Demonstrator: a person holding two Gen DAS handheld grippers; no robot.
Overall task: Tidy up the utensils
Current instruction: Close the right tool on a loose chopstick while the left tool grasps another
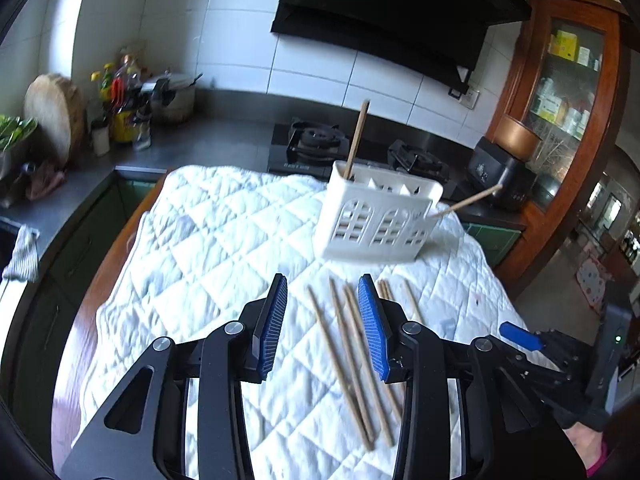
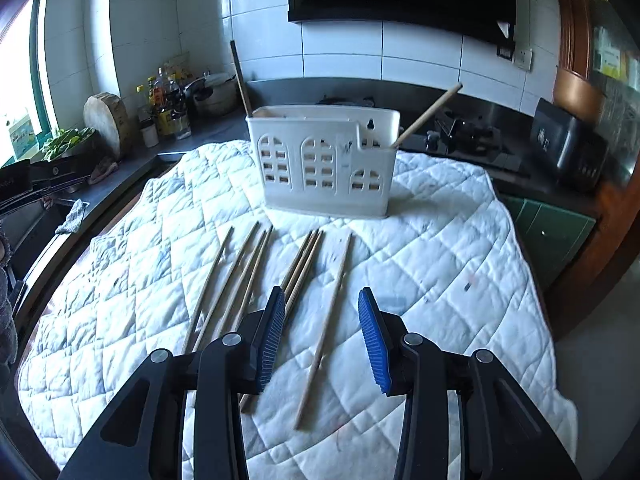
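Both tools are open and empty. Left tool [image 1: 322,320] hovers over the left cluster of loose chopsticks [image 1: 348,344], jaws spread wide, no stick between the pads. Right tool [image 2: 321,334] hovers over the single chopstick [image 2: 325,330] lying apart at the right of the row, which runs roughly between its pads; my read is that this is a pre-grasp line-up, though contact can't be confirmed.

White holder [image 2: 324,162] stands upright at the far end of the quilted cloth [image 2: 440,248] covering the desk. It is directly ahead of the sticks, so each transfer is probably a short forward lift. One chopstick [image 1: 357,140] already stands in its left compartment, and another chopstick [image 2: 427,117] leans out of the lower right compartment. About seven sticks remain on the cloth, so the job looks early.

The sticks lie roughly parallel, pointing toward the holder, in loose pairs, which likely makes them easy to straddle one at a time. The soft cloth probably stops rolling, but thin sticks sit low in it, so the pads need to come close to the fabric.

Risk: catching a neighbouring stick in the tight middle pair [image 2: 304,264].
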